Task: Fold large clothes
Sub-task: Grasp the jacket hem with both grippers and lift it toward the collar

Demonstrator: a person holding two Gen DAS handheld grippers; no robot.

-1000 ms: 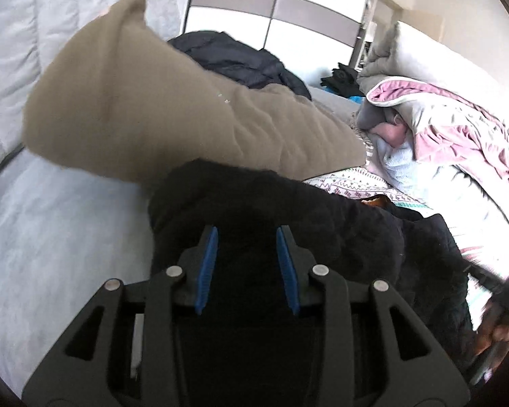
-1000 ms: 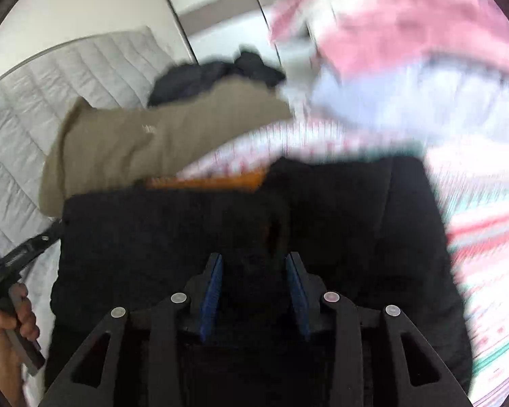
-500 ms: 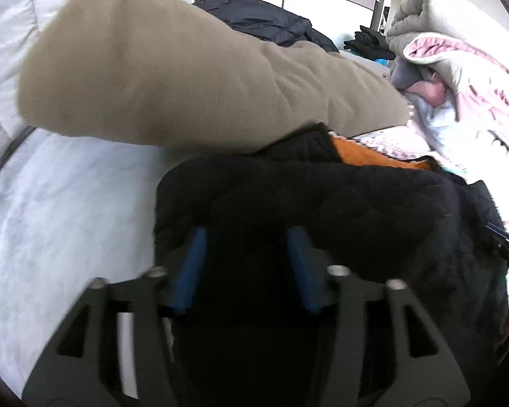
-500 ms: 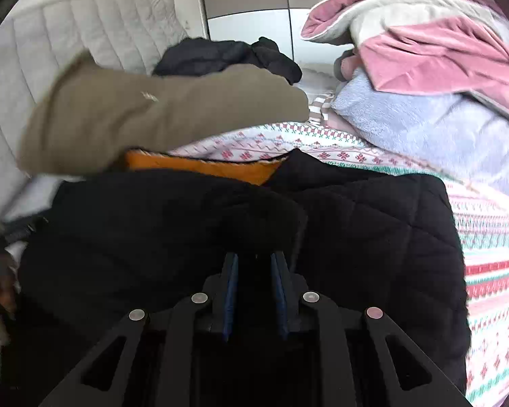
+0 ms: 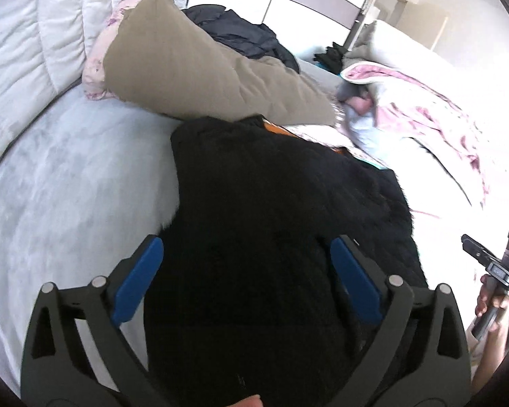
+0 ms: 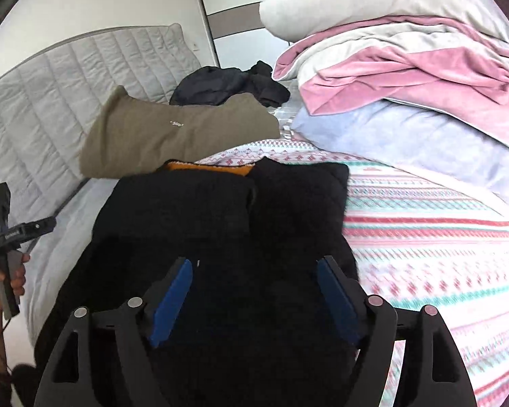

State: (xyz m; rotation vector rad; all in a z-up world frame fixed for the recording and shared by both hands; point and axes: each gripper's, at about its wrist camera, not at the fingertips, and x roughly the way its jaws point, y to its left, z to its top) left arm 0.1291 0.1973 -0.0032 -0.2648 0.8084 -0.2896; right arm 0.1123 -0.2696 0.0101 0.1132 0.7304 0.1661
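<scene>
A black quilted jacket (image 5: 271,186) with an orange lining (image 6: 207,169) lies folded on the bed. In the left wrist view my left gripper (image 5: 246,247) hovers above its near part; the jaws are opening wide and the blue pads (image 5: 135,285) touch no cloth. Over the same black jacket (image 6: 220,220), my right gripper (image 6: 254,264) is also opening, with cloth below the fingers but none pinched. Each gripper shows at the edge of the other's view, held by a hand: the right one (image 5: 492,264), the left one (image 6: 6,234).
A khaki garment (image 6: 173,135) lies just behind the jacket, with a dark navy coat (image 6: 220,84) beyond it. Pink and pale blue blankets (image 6: 407,68) are piled on the right. A patterned sheet (image 6: 424,237) covers the right side, a grey pad (image 5: 68,186) the left.
Both grippers were shut on the black jacket; now both have let go, opened wide and drawn back and up from it. The jacket rests on the bed.
</scene>
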